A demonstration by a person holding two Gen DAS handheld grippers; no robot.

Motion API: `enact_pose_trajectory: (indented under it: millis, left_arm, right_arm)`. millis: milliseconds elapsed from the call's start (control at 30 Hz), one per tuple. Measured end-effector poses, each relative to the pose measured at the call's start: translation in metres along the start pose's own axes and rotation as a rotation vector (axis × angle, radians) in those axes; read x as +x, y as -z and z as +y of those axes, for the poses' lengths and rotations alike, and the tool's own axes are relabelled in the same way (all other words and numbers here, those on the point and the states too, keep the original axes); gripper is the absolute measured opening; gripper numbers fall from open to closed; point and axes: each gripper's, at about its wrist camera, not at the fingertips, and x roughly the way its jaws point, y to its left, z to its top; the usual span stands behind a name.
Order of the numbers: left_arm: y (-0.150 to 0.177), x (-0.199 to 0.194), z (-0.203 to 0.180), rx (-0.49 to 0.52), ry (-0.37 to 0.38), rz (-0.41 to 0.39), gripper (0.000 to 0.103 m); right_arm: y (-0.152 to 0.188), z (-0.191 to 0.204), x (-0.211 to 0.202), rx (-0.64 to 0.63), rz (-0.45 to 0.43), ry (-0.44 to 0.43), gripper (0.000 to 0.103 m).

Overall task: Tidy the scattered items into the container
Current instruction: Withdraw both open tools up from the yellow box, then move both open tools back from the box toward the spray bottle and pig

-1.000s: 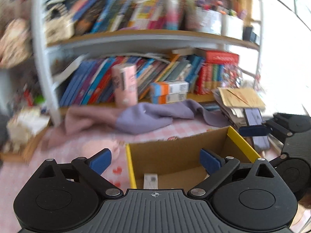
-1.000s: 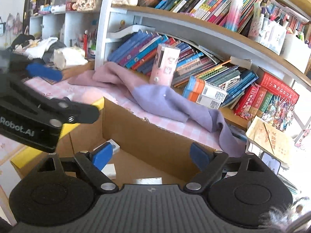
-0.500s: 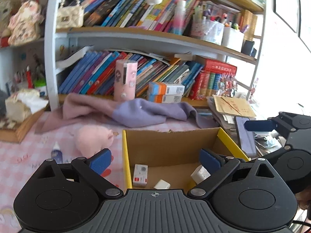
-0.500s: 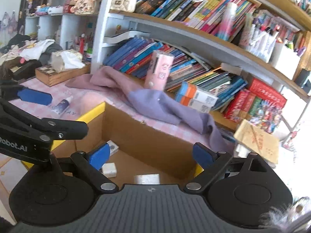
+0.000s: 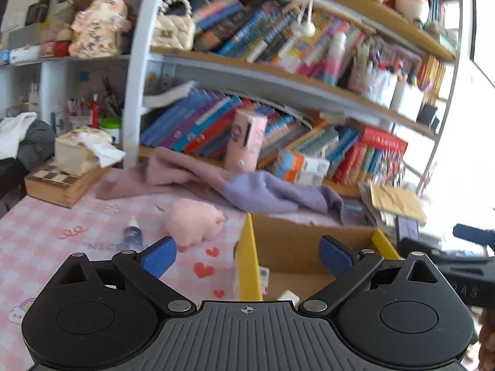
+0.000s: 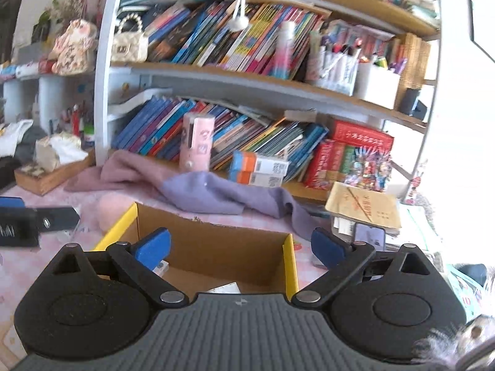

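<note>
- The left gripper (image 5: 246, 256) has its blue-padded jaws spread wide with nothing between them; it hangs over the left wall of the cardboard box (image 5: 309, 241).
- The right gripper (image 6: 239, 247) is spread just as wide and also holds nothing, poised above the same box (image 6: 216, 244), which sits right under its fingers.
- The box is plain brown card with yellow-edged flaps standing up at its sides. A few small white packets (image 5: 289, 296) lie on its floor, and one small carton (image 5: 263, 276) with red marking stands against the left wall.
- Out on the pink checked tablecloth (image 5: 46, 232), left of the box, a fluffy pink plush toy (image 5: 193, 221) lies just beside the yellow flap, and a small dropper bottle (image 5: 133, 235) with a white tip lies near it, further left.
- A pink-and-lilac scarf (image 6: 201, 191) is draped behind the box, along the foot of the bookshelf (image 6: 263, 86).
- The tablecloth carries red hearts and the printed word "NICE" near the bottle.
- Book spines and the pink tube (image 6: 196, 143) on the shelf are too blurred to read.
- The left gripper's arm shows white lettering in the right wrist view, cut off at the frame edge.
</note>
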Motion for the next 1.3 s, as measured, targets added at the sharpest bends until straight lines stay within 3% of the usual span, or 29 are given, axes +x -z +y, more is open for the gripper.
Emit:
enact_pose_trajectory:
  millis: [500, 700, 1033, 1300]
  left_arm:
    - [0.002, -0.055, 0.046, 0.131, -0.024, -0.035, 0.103]
    - [0.012, -0.083, 0.072, 0.139, -0.007, -0.016, 0.103]
    - [0.038, -0.134, 0.122, 0.138, -0.028, 0.018, 0.103]
    - [0.053, -0.164, 0.155, 0.133, -0.06, 0.061, 0.103]
  right_arm:
    - [0.019, 0.049, -0.071, 0.148, -0.058, 0.223, 0.103]
    - [0.031, 0.073, -0.101, 0.204, -0.025, 0.283, 0.103]
    - [0.057, 0.143, -0.153, 0.136, 0.013, 0.286, 0.103]
    - [0.067, 0.178, -0.171, 0.163, 0.06, 0.221, 0.103]
